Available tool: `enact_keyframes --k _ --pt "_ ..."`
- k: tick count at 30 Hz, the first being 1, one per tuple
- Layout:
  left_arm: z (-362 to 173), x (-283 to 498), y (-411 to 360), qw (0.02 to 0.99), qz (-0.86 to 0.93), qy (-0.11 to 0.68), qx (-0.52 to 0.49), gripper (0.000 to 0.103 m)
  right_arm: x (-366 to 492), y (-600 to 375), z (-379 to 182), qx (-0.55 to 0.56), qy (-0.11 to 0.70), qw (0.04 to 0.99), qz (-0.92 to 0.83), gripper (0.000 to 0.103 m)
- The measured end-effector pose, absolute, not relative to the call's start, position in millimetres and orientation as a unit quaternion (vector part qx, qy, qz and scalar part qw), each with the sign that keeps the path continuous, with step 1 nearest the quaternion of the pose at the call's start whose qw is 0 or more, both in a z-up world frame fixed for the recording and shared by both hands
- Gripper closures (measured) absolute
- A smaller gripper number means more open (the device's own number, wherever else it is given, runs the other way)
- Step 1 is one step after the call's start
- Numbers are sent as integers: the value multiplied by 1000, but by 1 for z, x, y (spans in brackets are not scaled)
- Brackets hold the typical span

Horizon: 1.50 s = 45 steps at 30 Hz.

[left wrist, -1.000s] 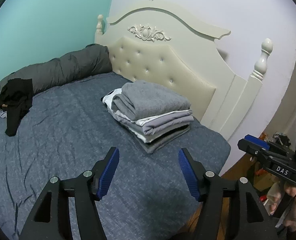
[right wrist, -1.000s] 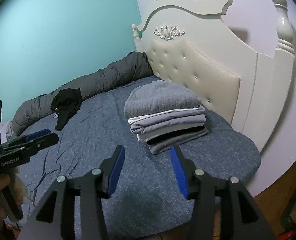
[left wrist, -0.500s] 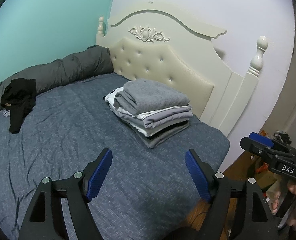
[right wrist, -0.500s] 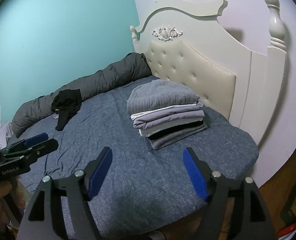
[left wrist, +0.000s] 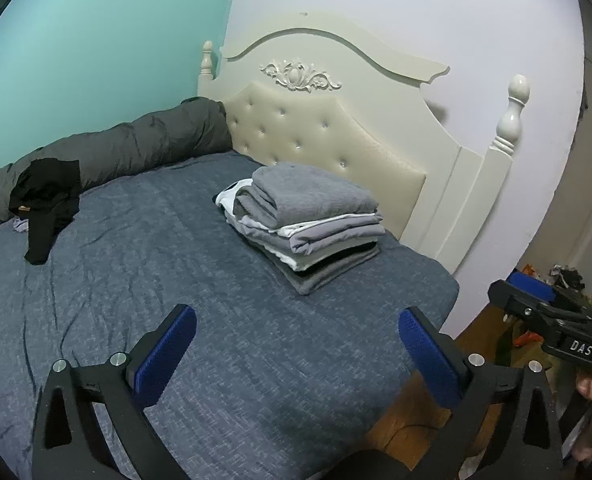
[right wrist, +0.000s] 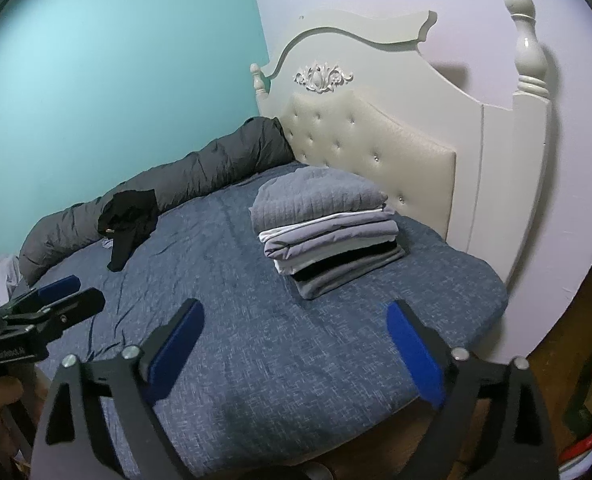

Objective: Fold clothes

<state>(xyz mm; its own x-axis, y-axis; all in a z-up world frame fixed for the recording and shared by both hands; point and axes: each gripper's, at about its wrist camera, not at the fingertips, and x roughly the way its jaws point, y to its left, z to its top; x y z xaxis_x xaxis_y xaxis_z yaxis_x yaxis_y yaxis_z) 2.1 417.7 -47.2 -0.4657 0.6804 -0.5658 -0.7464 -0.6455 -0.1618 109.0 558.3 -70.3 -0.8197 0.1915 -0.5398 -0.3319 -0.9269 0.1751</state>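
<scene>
A neat stack of folded clothes (left wrist: 308, 224) (right wrist: 328, 232), grey on top with white, grey and black layers below, rests on the blue bed (left wrist: 176, 280) (right wrist: 296, 352) near the headboard. A crumpled black garment (left wrist: 46, 200) (right wrist: 130, 220) lies unfolded at the bed's far left, half on the grey roll. My left gripper (left wrist: 296, 352) hovers over the bed's near part, open wide, nothing between its blue pads. My right gripper (right wrist: 296, 344) is likewise open and empty, short of the stack. Each gripper shows at the edge of the other's view.
A long grey rolled duvet (left wrist: 108, 152) (right wrist: 184, 196) lines the teal wall. The cream tufted headboard (left wrist: 336, 136) (right wrist: 376, 136) with posts stands behind the stack. Wooden floor and clutter (left wrist: 536, 304) lie right of the bed.
Both grippers have opened wider over the last second and drawn back slightly from the bed. The stack and the black garment have not moved.
</scene>
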Motion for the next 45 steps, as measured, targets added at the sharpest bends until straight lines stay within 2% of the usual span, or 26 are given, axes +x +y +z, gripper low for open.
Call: enact_keyframes --k 11,45 --pt "-45 12 409 410 860 59 -297 0 121 549 -68 -256 131 148 946 1" --pt "-43 32 396 406 863 67 -294 0 131 536 -74 -252 129 153 947 0"
